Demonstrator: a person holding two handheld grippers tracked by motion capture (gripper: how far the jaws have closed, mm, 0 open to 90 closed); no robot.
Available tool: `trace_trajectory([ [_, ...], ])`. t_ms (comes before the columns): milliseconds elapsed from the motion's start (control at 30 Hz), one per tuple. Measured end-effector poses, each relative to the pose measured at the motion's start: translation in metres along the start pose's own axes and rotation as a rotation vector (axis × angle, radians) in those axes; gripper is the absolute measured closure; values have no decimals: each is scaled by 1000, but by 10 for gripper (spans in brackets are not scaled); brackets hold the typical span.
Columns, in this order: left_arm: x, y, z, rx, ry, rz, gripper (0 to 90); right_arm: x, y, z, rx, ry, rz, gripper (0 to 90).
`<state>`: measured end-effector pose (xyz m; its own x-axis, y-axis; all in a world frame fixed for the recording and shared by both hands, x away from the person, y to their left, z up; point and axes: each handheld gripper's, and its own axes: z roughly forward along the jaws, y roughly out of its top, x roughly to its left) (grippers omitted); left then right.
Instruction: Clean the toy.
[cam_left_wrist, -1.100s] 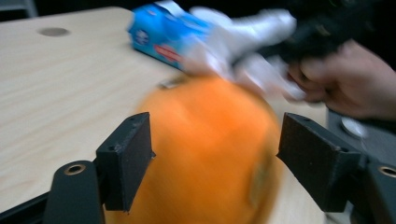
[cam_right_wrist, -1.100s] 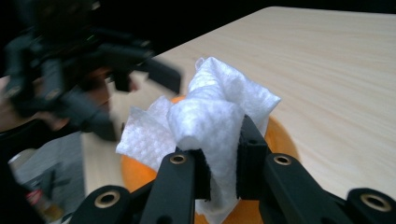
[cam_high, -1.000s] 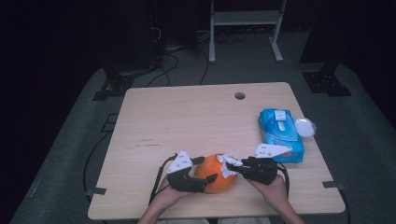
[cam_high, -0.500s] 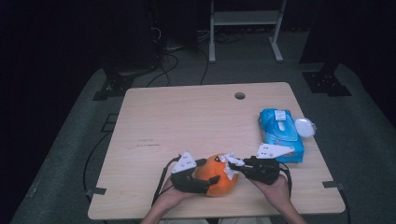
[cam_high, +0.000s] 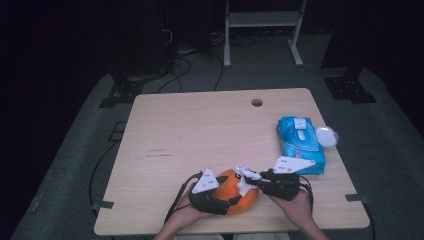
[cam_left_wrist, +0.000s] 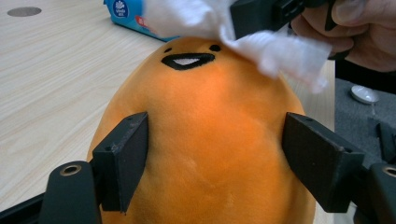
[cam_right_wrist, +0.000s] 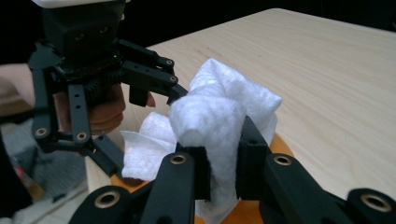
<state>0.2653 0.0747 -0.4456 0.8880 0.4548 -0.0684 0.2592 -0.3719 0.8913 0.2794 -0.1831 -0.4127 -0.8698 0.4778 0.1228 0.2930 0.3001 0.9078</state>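
A dark room, a pale wooden worktop (cam_high: 200, 130). Near its front edge lies the orange plush toy (cam_high: 235, 192), long axis running away from the left gripper (cam_high: 212, 197), face at the far end; those fingers clasp its sides. The right gripper (cam_right_wrist: 219, 172), fingers pinching a white wipe (cam_right_wrist: 224, 116), presses it beside the face.

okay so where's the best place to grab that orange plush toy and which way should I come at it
Take the orange plush toy across its wide lower body, below the stitched mouth, coming from the near table edge as the left tongs do. It is egg-shaped, soft and narrower toward the face, so flat pads would likely slip there. This also leaves the top free for the right tongs and their white wipe.
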Motion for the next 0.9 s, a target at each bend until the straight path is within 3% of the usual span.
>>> trace_trajectory([
  [67,0,0,-1,-5,0,-3,249,-7,1,1,0,-11,25,785],
  [167,-2,0,1,-8,-2,2,249,-21,-6,-4,24,-68,68,785],
  [233,-2,0,2,-8,-6,9,250,-23,-11,-10,41,-84,73,785],
  [367,-5,1,4,3,-9,25,251,-9,-13,-16,23,-41,41,787],
  [433,-5,1,4,6,-11,27,259,-3,-8,-11,6,1,24,787],
  [500,-6,0,3,7,-9,30,268,0,-2,-3,15,11,-4,787],
  [600,-4,-1,2,2,-11,25,275,-7,2,3,24,-8,8,787],
  [733,-5,-1,3,-2,-16,28,276,-23,-5,-4,37,-58,53,786],
  [900,-6,-1,3,0,-14,38,275,-18,-17,-18,45,-54,59,787],
])
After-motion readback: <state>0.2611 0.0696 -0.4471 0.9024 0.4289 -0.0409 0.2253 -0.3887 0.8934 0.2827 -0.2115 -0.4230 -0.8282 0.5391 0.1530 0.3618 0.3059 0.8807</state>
